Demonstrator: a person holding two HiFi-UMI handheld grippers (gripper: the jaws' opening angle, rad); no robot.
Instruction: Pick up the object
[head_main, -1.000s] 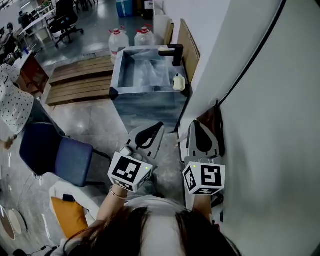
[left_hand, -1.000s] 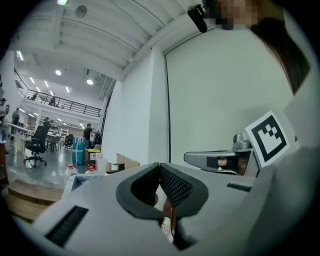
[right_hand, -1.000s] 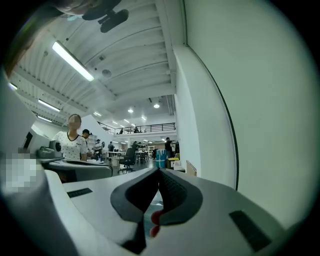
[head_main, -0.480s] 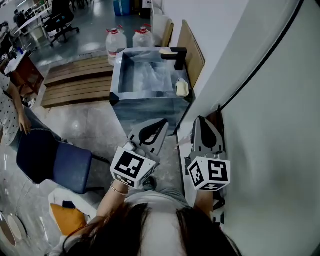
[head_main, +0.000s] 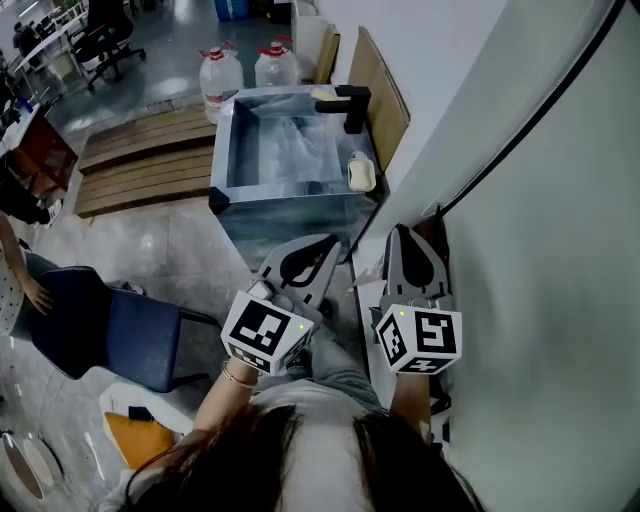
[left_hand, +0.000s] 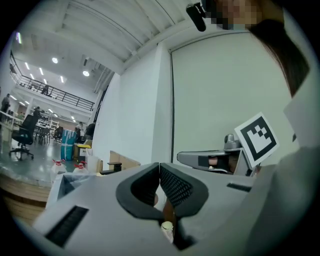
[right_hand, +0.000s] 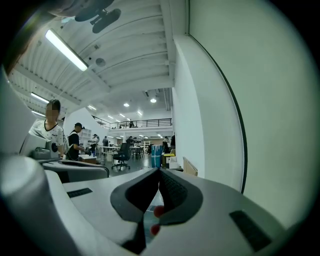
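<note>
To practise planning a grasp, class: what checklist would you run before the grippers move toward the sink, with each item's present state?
1. Left gripper jaws apart: not ok, shut.
2. Right gripper jaws apart: not ok, shut.
3. Nothing clamped in either: ok.
4. Pale soap-like block on the metal sink rim visible: ok.
5. Which object is meant: cannot tell.

Light: bright and even, from long white ceiling strip lamps (right_hand: 64, 49).
Glare: pale sheen on the glossy grey floor (head_main: 165, 235).
Distortion: both gripper views fisheye, corners black.
Focus: near jaws soft.
</note>
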